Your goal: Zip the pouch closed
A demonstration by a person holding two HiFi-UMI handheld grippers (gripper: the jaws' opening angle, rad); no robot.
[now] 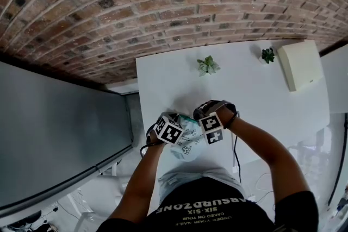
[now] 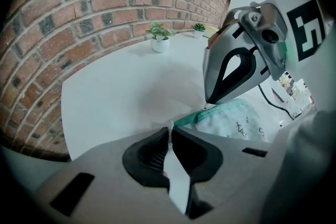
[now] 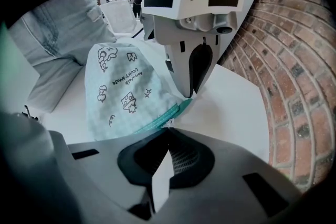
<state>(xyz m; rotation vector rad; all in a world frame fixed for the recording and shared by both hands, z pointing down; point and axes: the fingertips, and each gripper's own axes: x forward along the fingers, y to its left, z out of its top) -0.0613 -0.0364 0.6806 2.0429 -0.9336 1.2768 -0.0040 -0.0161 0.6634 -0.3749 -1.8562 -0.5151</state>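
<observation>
Backs everything with a brick wall [image 1: 163, 2]; spreads a white table [image 1: 255, 89] beneath it, with a cream box [image 1: 299, 65] at the far right corner. Shows the pale printed pouch [image 1: 187, 144] at the table's near edge, with a teal zipper [image 3: 170, 114] running along its top. Clenches the left gripper [image 2: 169, 131] on one end of that zipper. Pinches the right gripper [image 3: 168, 131] tight on it just beside, so the tips nearly meet. Keeps a potted plant [image 1: 207, 65] and a smaller plant [image 1: 267, 54] near the wall, well apart from the pouch.
</observation>
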